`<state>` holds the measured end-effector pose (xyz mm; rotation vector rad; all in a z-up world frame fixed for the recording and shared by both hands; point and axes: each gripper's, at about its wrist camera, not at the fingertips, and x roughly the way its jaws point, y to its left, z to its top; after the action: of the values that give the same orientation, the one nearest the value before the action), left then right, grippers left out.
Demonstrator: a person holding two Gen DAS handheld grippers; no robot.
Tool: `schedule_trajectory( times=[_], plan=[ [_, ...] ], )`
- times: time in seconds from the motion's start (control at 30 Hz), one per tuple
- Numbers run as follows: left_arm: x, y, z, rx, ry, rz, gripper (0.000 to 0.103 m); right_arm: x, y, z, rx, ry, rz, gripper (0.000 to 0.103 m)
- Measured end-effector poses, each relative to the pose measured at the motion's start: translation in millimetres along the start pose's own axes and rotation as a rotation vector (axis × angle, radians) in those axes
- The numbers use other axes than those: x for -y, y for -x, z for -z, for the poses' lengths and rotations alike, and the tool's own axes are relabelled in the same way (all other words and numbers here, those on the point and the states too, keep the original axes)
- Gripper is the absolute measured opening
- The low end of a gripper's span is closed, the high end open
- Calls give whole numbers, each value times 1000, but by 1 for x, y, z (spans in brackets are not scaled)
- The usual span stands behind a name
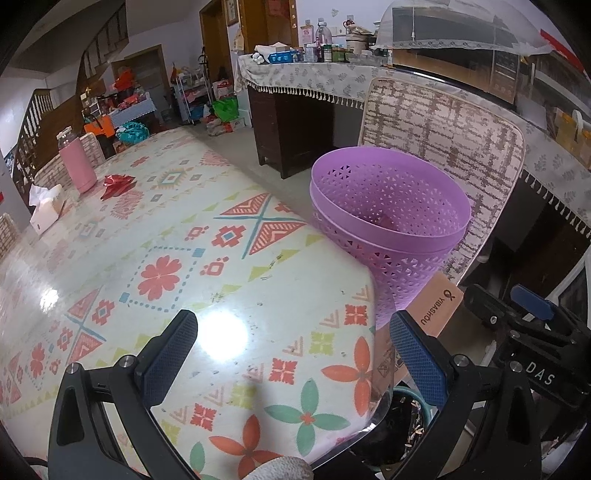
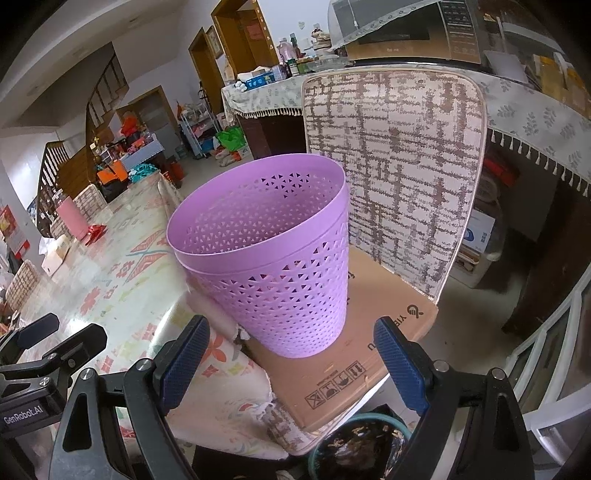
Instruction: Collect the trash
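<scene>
- Purple plastic basket, perforated w/ small triangles, upright on flat cardboard sheet laid on chair seat, just beside tabletop edge.
- Looks like two baskets nested, one rim inside the other; something small and reddish seen at bottom in left wrist view, can't tell what.
- Chair back w/ brown-and-cream woven pattern right behind basket.
- Left tool over near corner of tabletop, jaws wide, nothing between blue pads, pointing down at glossy patterned cloth.
- Right tool aimed at basket base, jaws wide, nothing gripped; basket sits ahead of pads, apart from them.
- Right tool also visible at right edge of left wrist view, left tool at left edge of right wrist view: side by side, close.
- Red crumpled wrapper far across tabletop, just beside pink bottle.
- White tissue box near same far end, left of bottle.
- Tabletop cloth: floral and geometric print in coral, teal, yellow-green; small dark specks near middle, too small to ID.
- Dark bin w/ teal rim on floor below chair edge, black liner, mixed debris inside.
- Bkgd: sideboard w/ fringed cloth, bottles and boxes on top; microwave under lace cover; staircase at left.
</scene>
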<state>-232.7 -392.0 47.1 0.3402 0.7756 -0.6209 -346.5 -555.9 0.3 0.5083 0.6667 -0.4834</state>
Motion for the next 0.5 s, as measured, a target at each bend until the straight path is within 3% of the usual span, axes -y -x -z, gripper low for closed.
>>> schedule_trajectory(
  times=[0.5],
  plan=[
    [6, -8, -2, -13, -8, 7, 103, 6, -7, -1, -17, -15, 3, 94]
  ],
)
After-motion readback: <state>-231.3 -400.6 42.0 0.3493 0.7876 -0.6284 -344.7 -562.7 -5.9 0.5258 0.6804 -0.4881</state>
